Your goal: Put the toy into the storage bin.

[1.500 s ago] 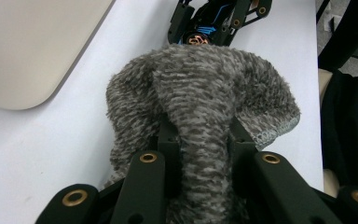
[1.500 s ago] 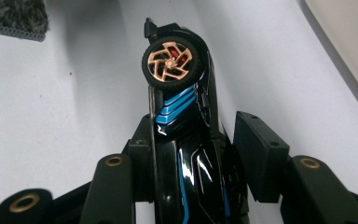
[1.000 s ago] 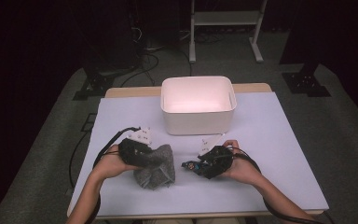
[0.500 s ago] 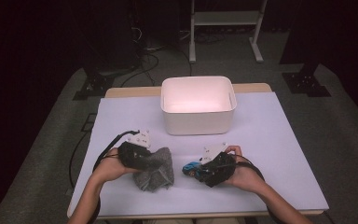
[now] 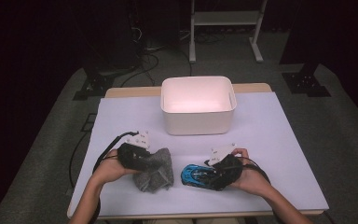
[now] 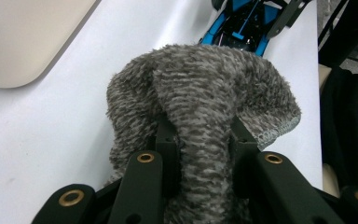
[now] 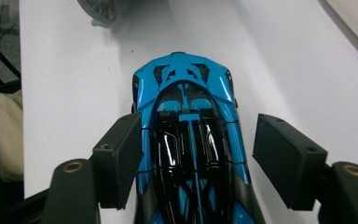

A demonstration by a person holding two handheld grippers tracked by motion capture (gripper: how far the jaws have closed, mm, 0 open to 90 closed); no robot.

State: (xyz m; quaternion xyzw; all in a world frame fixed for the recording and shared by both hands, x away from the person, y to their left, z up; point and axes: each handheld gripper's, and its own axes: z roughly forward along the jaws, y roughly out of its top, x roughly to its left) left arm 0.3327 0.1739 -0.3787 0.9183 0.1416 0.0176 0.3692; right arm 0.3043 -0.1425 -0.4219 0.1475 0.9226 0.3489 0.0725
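1. Right gripper view: the right gripper (image 7: 200, 158) had just been opening, its jaws straddling the blue toy car (image 7: 186, 140) without pressing it, near the table's (image 5: 279, 140) front edge.
2. The left gripper (image 6: 200, 140) clamped the grey cloth (image 6: 200, 98).
3. The white bin (image 5: 198, 112) at the back edge held nothing; judged, both items remained unplaced.

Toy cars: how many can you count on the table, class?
1. The blue toy car sits on the table between the right gripper pads. Others could be hidden inside the white bin.
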